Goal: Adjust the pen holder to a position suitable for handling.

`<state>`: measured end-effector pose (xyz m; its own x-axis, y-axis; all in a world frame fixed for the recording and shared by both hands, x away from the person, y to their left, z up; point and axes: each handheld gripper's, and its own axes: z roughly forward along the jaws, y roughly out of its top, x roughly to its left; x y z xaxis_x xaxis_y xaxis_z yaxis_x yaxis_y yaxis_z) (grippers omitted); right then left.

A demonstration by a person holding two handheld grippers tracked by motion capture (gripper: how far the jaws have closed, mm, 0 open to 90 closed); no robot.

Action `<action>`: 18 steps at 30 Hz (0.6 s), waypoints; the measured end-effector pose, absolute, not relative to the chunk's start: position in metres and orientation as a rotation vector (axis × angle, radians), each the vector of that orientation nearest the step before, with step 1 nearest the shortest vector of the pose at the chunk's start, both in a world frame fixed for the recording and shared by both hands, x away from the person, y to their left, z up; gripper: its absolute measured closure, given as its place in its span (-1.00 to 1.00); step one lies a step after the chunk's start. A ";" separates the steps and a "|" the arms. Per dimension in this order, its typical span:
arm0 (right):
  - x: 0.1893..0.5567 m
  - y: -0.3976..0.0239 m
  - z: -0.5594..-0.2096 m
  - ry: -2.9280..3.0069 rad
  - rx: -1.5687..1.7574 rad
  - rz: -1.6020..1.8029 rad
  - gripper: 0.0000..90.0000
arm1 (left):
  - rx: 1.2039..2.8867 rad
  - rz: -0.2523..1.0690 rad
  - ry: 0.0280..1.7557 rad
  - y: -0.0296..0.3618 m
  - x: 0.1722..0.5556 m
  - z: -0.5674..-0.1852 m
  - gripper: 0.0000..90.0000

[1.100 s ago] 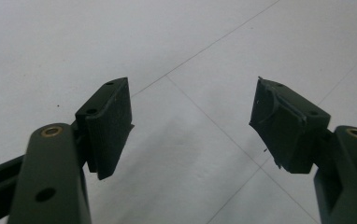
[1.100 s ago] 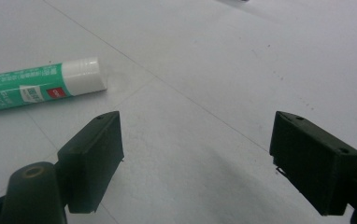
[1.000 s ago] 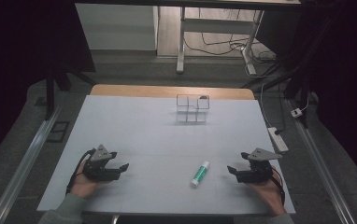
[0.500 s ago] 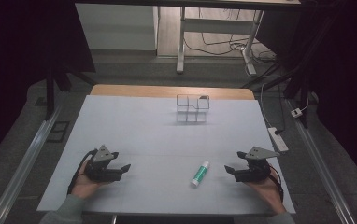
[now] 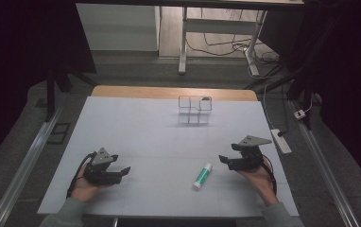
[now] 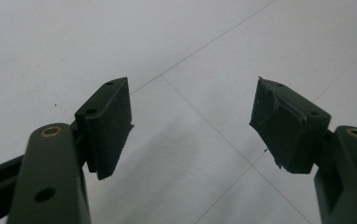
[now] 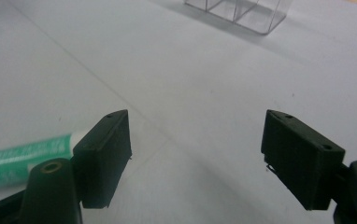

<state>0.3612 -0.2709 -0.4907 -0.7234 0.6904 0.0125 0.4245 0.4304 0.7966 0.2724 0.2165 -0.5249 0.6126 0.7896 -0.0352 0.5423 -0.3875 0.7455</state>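
A green and white tube-shaped stick point(image 5: 202, 176) lies on the white table cover, near the front, right of centre. My right gripper point(image 5: 224, 161) hovers just to its right, pointing left, jaws apart; they have just been closing a little with nothing between them. In the right gripper view point(image 7: 195, 121) the stick point(image 7: 22, 156) lies beyond the left jaw, outside the gap. My left gripper point(image 5: 120, 173) rests at the front left, open, over bare cover point(image 6: 190, 91). A clear plastic compartment box point(image 5: 195, 109) stands at the far centre.
The white cover point(image 5: 159, 142) spans most of the table, and a wooden edge point(image 5: 136, 91) shows at the back. A power strip point(image 5: 280, 140) lies on the floor off the right side. Metal rails point(image 5: 32, 156) run along both sides.
My right gripper has risen a little and moved away from the person and slightly left, closer to the stick. My left gripper has stayed put.
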 end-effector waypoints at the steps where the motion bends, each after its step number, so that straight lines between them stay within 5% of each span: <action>1: 0.364 -0.269 -0.489 2.369 0.971 1.187 -0.44 | 2.090 0.423 1.045 0.217 0.272 -0.525 -0.36; 18: 0.419 -0.261 -0.479 2.319 1.091 1.200 -0.38 | 2.089 0.429 1.029 0.218 0.271 -0.524 -0.36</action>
